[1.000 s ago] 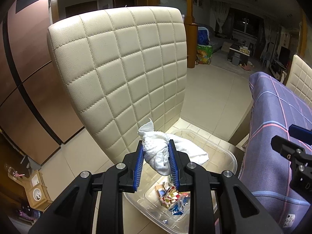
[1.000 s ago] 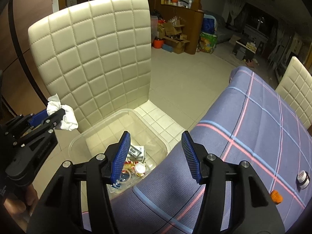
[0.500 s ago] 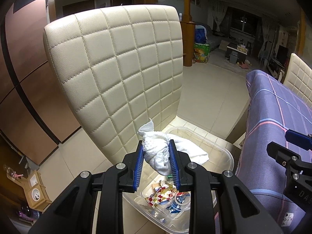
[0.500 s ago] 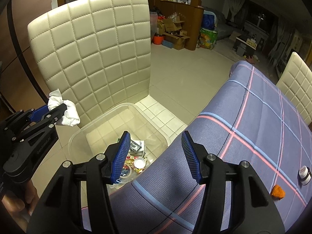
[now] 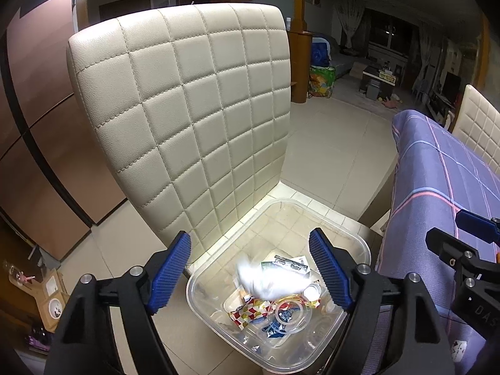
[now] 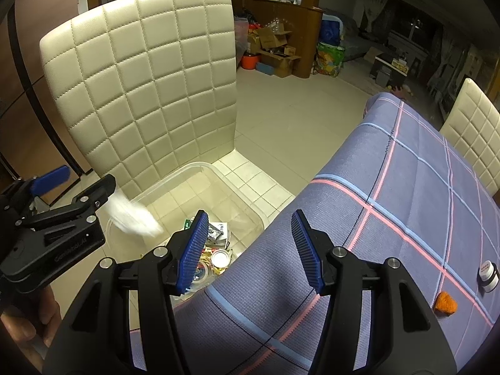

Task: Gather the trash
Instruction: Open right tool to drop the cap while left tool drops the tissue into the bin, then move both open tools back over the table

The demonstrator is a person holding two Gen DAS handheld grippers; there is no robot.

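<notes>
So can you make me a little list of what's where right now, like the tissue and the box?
tissue: blurred, dropping over the box, free of both tools
box: clear plastic, on the chair, holds wrappers
left tool: jaws opening, nothing between them
right tool: open, empty, over the cloth
orange scrap: on the cloth

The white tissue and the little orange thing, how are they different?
The white tissue looks blurry over the clear bin on the chair; the orange thing looks sharp. The tissue is white and bigger; the orange thing is small. The tissue is by the left claw, whose jaws are opening; the orange thing lies on the tablecloth. No claw grips either.
</notes>
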